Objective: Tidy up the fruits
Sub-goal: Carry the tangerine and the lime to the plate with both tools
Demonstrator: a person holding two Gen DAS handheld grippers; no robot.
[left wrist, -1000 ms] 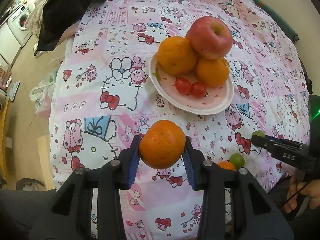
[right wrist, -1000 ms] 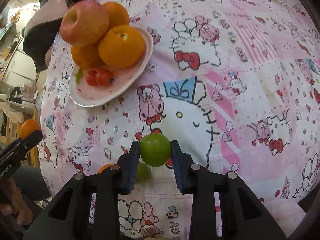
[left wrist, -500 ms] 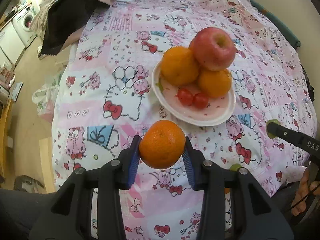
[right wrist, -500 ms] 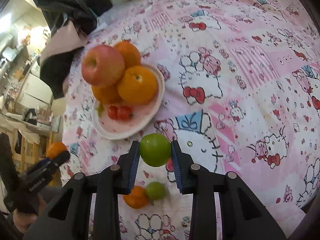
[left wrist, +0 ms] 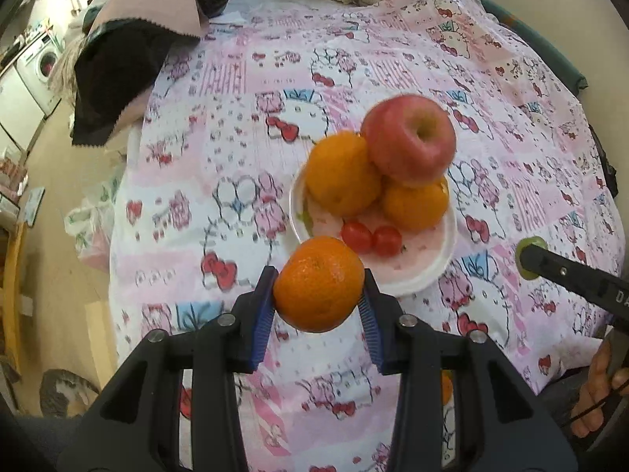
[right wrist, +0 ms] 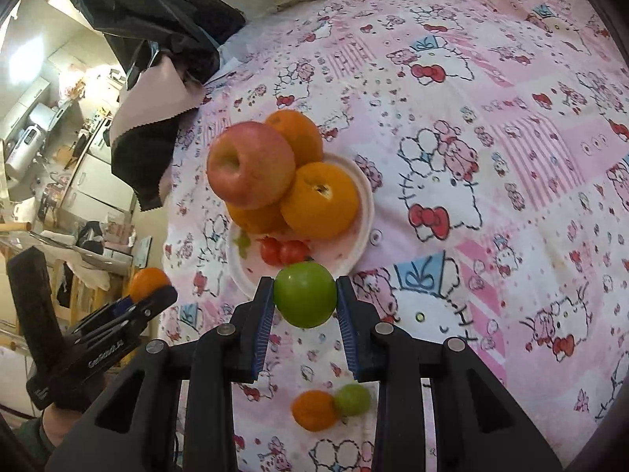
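My left gripper is shut on an orange mandarin and holds it above the cloth, just in front of the white plate. The plate carries a red apple on top of oranges and two cherry tomatoes. My right gripper is shut on a green fruit and holds it near the plate's front edge. A small orange and a small green fruit lie on the cloth below it.
The bed is covered by a pink Hello Kitty cloth. A black and pink garment lies at the far left corner. The floor drops off at the left. The right gripper's finger reaches in from the right.
Both grippers have risen and moved forward toward the plate, each still holding its fruit. The small orange and green fruit on the cloth now lie behind the right gripper's tips.
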